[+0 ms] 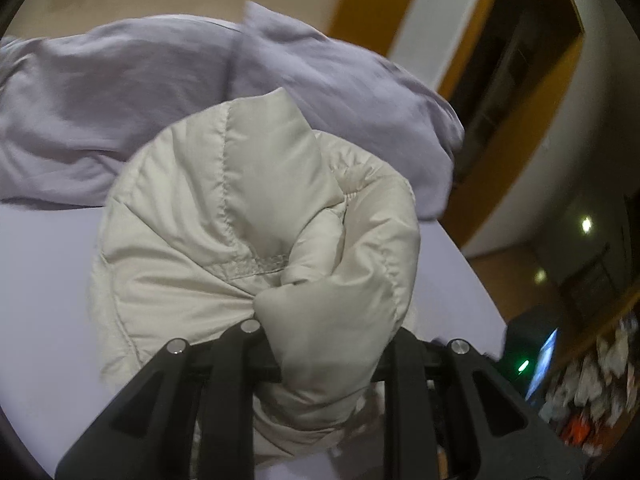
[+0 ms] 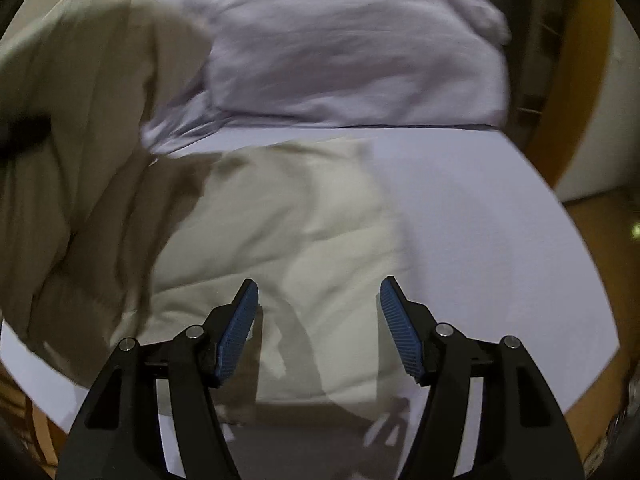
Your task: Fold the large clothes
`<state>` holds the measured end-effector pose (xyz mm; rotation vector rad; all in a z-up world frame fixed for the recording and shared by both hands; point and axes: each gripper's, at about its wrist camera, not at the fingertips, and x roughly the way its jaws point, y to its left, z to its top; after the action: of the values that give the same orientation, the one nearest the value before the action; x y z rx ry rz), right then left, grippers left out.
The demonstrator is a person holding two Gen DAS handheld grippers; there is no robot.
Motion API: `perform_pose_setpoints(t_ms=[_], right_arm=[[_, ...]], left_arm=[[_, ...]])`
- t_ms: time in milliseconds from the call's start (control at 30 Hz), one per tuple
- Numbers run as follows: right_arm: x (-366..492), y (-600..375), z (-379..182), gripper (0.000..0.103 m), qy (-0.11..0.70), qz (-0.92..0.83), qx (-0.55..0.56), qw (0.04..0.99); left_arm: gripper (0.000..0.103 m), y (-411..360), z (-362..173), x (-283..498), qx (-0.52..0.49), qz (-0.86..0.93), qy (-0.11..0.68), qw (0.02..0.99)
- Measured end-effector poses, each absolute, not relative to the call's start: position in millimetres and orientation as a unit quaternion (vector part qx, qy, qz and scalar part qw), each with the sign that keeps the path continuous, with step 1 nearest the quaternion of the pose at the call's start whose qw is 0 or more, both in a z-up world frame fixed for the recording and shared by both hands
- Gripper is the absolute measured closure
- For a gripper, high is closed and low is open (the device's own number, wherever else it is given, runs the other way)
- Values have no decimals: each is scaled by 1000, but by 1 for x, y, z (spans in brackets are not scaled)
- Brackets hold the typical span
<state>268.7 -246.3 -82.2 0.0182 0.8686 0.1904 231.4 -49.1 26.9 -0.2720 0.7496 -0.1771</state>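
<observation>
A cream quilted puffer jacket (image 1: pixel 256 216) fills the middle of the left wrist view. My left gripper (image 1: pixel 320 356) is shut on a bunched fold of it and holds it up above the lavender bed sheet (image 1: pixel 48 300); the fabric hides the fingertips. In the right wrist view the jacket (image 2: pixel 280 232) lies spread on the sheet (image 2: pixel 460 240), with part of it lifted at the left (image 2: pixel 80 140). My right gripper (image 2: pixel 318 320) is open and empty just above the jacket's near part, its blue pads (image 2: pixel 240 328) wide apart.
A crumpled lavender blanket or duvet (image 2: pixel 352 48) lies across the far side of the bed, also in the left wrist view (image 1: pixel 120 92). The bed's right edge (image 1: pixel 480 292) drops to a wooden floor. An orange door frame (image 1: pixel 472 52) stands beyond.
</observation>
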Motion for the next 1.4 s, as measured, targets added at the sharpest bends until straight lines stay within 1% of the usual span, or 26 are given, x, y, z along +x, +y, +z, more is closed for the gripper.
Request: perform_pose_setpoints(t_ms=[133,433,533,600,633,667,700,767,867,1033,1167,1400], right_arm=[[270,-289,-87,38,422,42,37,905],[274,-345,-99,38,430,-14,66,900],[273,-359,-101,38,432,-26,75,899],[272,-364,-99,38,430,-29,79,899],[272,-365,-96,38,428,-30,81,900],[273,-366,-93,38,425,-29,82,901],[274,-366,-91,38,423,-28,82,902],[274,-362,-81,38,412,-23,81,907],[273,-355,-64,38,397,-14,81,914],[270,-339,-32,38,372,11,83,924],[271,-316,-10,38,357,42,81,930],[278,-268,5,38,362,97,73,924]], left_arm=[[82,-91,9,246,-102,-117,387,909],[81,-169,-43,262,-36,-153,439,884],[81,-185,-48,264,-13,-155,446,882],[79,-190,-44,266,0,-151,447,882],[72,-192,-42,268,4,-149,447,882],[60,-192,-37,268,2,-158,447,881],[55,-191,-34,267,0,-160,446,881],[41,-186,-23,261,-3,-162,439,884],[33,-174,-6,253,-14,-160,431,888],[28,-136,28,238,-52,-143,405,902],[26,-96,44,234,-67,-100,385,915],[26,-18,34,244,-73,-2,391,918]])
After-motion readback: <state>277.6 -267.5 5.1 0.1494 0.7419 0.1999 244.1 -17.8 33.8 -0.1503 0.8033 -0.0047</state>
